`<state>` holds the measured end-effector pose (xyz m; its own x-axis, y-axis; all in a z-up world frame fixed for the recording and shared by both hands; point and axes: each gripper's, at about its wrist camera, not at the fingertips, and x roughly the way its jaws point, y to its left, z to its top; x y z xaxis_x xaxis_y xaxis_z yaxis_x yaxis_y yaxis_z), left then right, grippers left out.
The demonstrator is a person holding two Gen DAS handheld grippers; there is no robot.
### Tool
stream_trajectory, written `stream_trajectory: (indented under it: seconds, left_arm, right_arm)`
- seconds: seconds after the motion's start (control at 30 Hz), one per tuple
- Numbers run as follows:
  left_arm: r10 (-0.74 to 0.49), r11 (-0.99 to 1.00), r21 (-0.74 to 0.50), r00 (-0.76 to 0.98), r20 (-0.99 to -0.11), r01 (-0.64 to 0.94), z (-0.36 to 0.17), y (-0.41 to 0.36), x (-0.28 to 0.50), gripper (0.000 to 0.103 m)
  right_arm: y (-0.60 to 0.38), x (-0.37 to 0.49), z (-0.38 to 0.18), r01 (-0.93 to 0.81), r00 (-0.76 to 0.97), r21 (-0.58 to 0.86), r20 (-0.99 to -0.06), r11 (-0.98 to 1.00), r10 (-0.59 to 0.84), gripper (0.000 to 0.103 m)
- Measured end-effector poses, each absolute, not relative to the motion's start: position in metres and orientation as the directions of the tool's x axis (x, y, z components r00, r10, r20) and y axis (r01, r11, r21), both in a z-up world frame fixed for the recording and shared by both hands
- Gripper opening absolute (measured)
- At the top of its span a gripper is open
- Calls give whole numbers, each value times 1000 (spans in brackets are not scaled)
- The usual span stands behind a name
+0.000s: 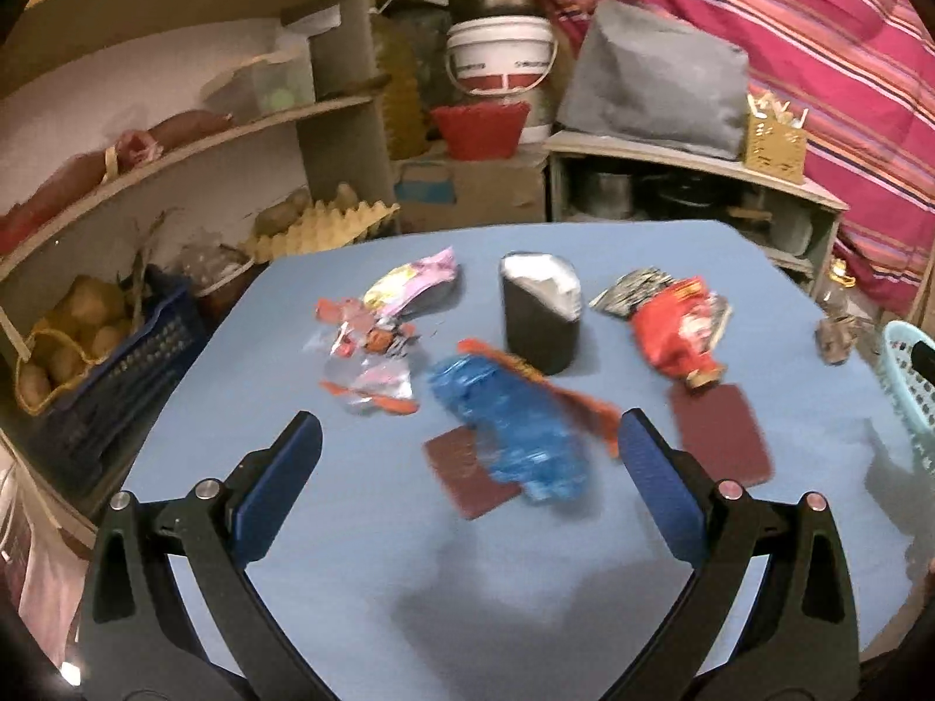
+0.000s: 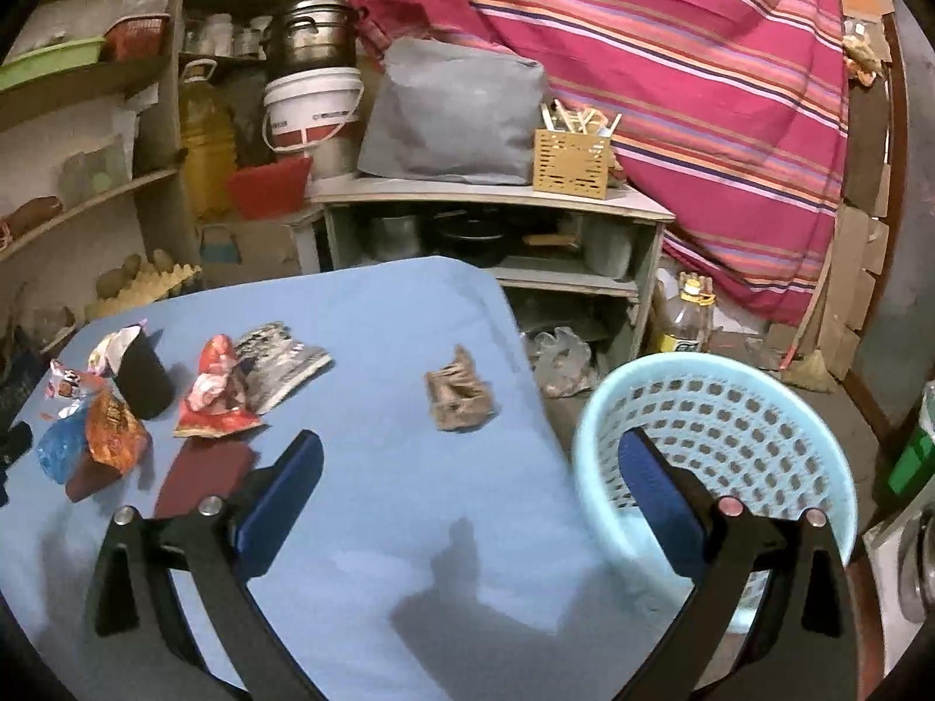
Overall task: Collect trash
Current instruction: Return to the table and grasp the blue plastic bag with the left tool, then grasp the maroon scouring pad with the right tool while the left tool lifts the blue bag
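Observation:
Trash lies on a blue table [image 1: 362, 526]. A crumpled blue plastic wrapper [image 1: 514, 432] with an orange wrapper [image 1: 549, 391] lies just beyond my open left gripper [image 1: 467, 438]. A pink-yellow wrapper [image 1: 409, 280], clear-orange wrappers [image 1: 368, 362], a black cup [image 1: 540, 315] and a red wrapper [image 1: 678, 333] lie farther back. My right gripper [image 2: 467, 455] is open and empty above the table's right edge. A brown crumpled scrap [image 2: 461, 394] lies ahead of it. A light blue perforated basket [image 2: 730, 444] stands off the table's right side, behind the right finger.
Two dark red flat pads [image 1: 721, 435] [image 1: 461, 473] lie on the table. Shelves with potatoes and egg trays [image 1: 315, 228] stand left. A low cabinet [image 2: 497, 198] with a grey bag and a striped cloth [image 2: 672, 58] is behind the table.

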<state>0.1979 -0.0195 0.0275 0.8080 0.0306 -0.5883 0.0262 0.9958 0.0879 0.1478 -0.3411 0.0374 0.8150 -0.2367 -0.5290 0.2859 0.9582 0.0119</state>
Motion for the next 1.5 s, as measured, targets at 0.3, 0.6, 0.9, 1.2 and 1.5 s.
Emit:
stream_trajectory:
  seconds: [0.3,0.6,0.9,1.2,1.5]
  left_arm:
    - [-25,997,36,776,-631,62,-3,1,217,98]
    - [-126,988,-12,755,-644,155,-9,-14,233,96]
    - [-174,982,-71,699,-693,173,-21,1,242,25]
    - [-123,991,-41,760,-638,125,1,38,223,16]
    - [-102,995,-66,785,-611,78,11,76,214,16]
  right_arm:
    - [-307,156,15,296,771,-117,-556,948,-310,99]
    - [-297,169,11,291,746,-103,-598,951,-293,99]
    - [-279,177,12,270,747,-84,-610,959,-264,99]
    - [-238,189,5,210,747,-65,-632,976,-203,99]
    - [-204,212,-13,164,702,-79,-691,983,-172,99]
